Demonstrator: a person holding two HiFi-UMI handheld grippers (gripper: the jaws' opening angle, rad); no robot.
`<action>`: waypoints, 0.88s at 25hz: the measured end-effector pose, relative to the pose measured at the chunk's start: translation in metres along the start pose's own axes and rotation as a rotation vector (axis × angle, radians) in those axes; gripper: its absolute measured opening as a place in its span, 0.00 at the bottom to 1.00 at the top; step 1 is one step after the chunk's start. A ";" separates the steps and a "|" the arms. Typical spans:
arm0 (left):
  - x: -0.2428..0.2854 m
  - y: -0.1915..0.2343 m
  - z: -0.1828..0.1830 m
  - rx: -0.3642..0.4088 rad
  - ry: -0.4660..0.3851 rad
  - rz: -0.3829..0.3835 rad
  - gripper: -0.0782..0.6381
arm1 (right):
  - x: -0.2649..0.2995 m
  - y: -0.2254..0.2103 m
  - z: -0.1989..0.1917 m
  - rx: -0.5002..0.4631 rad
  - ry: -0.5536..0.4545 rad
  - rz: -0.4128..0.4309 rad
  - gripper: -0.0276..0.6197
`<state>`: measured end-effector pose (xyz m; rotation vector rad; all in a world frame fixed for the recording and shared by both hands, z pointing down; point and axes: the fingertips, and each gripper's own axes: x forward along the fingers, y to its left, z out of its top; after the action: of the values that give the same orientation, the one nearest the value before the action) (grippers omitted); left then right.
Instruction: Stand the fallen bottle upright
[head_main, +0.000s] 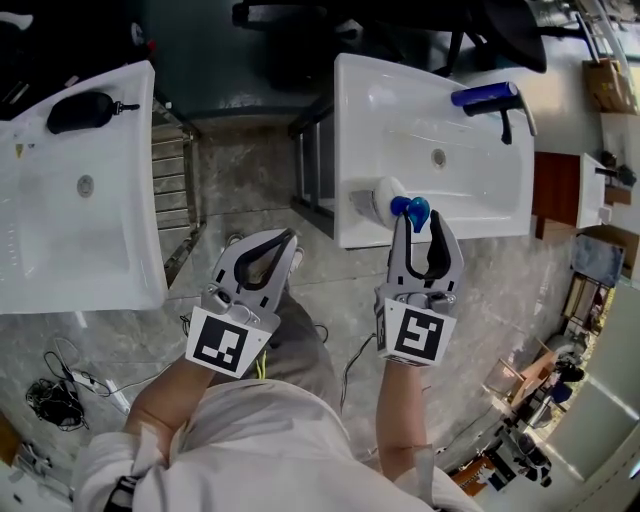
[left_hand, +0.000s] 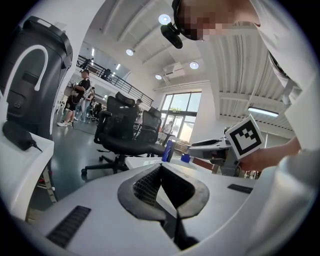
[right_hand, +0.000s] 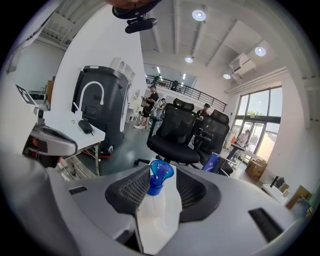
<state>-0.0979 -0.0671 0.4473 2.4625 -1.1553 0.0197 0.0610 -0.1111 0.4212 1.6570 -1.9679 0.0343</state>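
Note:
A white spray bottle (head_main: 383, 197) with a blue trigger head (head_main: 411, 210) is at the near edge of the right white table (head_main: 470, 190). My right gripper (head_main: 419, 217) reaches it from the near side and is shut on its neck and head. In the head view the white body shows up-left of the jaw tips, so the bottle looks tilted. The right gripper view shows the blue head (right_hand: 161, 175) above the white body (right_hand: 152, 212), between the pads. My left gripper (head_main: 289, 238) hangs over the floor between the tables, shut and holding nothing, its tips meeting (left_hand: 160, 171).
A dark blue cylinder (head_main: 485, 95) lies at the right table's far side beside a black tool (head_main: 505, 125). The left white table (head_main: 60, 250) carries a black case (head_main: 80, 110). A metal frame (head_main: 175, 170) stands between the tables. Office chairs (head_main: 400, 25) stand beyond; cables (head_main: 55, 395) lie on the floor.

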 end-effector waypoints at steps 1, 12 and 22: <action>0.002 0.000 0.000 0.000 0.001 -0.007 0.13 | 0.000 0.002 0.000 0.008 -0.001 0.013 0.29; 0.014 -0.011 -0.001 0.008 0.010 -0.073 0.13 | -0.008 -0.001 -0.004 0.012 0.017 0.020 0.37; 0.015 -0.018 0.001 0.010 0.006 -0.100 0.13 | -0.016 -0.004 -0.014 0.015 0.059 0.006 0.37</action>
<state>-0.0744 -0.0685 0.4426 2.5240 -1.0303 0.0042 0.0714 -0.0928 0.4245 1.6404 -1.9335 0.0994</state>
